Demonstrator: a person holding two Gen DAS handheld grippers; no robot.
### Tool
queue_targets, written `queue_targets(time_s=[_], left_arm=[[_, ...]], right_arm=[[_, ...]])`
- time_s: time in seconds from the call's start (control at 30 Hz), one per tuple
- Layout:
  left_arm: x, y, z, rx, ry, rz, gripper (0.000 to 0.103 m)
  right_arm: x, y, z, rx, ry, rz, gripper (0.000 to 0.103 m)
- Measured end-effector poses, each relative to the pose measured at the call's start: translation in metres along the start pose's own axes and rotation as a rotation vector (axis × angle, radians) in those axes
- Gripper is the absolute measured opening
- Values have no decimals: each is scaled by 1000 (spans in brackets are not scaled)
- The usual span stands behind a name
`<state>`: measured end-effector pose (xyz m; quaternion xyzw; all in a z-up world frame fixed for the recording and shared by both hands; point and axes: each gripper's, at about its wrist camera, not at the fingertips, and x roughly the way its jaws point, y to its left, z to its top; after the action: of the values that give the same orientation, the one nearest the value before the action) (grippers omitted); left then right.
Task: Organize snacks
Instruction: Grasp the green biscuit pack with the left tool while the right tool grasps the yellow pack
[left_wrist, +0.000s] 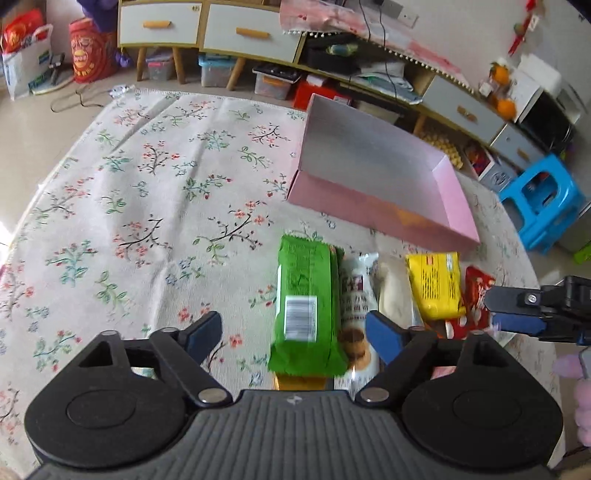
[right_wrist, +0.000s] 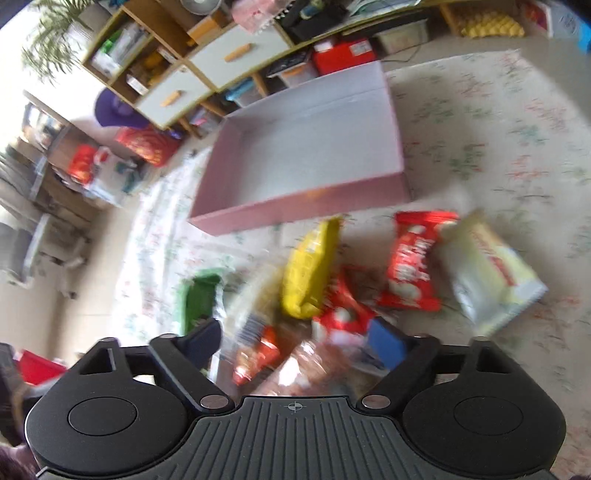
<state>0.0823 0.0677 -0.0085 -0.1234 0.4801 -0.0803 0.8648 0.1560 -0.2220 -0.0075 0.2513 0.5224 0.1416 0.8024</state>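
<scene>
An open pink box (left_wrist: 369, 210) stands on a floral rug (left_wrist: 147, 184), with an orange item low against its near wall. In front of it lie a green packet (left_wrist: 306, 306), a white biscuit packet (left_wrist: 356, 295), a yellow packet (left_wrist: 436, 284) and a red packet (left_wrist: 474, 295). My left gripper (left_wrist: 293, 334) is open and straddles the green packet without pressing on it. My right gripper (right_wrist: 293, 343) is open over a blurred heap: the yellow packet (right_wrist: 310, 269), red packets (right_wrist: 410, 269) and a pale bag (right_wrist: 487, 273). The pink box (right_wrist: 295, 210) lies beyond. The right gripper (left_wrist: 493, 312) also shows beside the red packet.
A low cabinet with grey drawers (left_wrist: 251, 37) runs along the far wall, with storage bins (left_wrist: 218, 70) under it. A blue plastic stool (left_wrist: 543, 199) stands right of the box. Red bags (left_wrist: 88, 51) sit at the far left. Bare rug spreads to the left.
</scene>
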Motion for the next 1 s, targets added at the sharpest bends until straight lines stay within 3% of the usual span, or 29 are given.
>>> queue_targets(time_s=[0.2,0.47,0.77,1.0], left_arm=[[15,5,9,-63,26,-55,61],[28,6,10,-81,62,-62,53],[35,2,8,-76,89,-29,47],[35,-2,7,-68,81,-7,43]], right_arm=[[19,0,17,28,-9,0,61],[40,-13,23,109,-14,-9,38],[50,-13,24,96,-35,-16,36],[56,-22,25,108,-62,-18,42]])
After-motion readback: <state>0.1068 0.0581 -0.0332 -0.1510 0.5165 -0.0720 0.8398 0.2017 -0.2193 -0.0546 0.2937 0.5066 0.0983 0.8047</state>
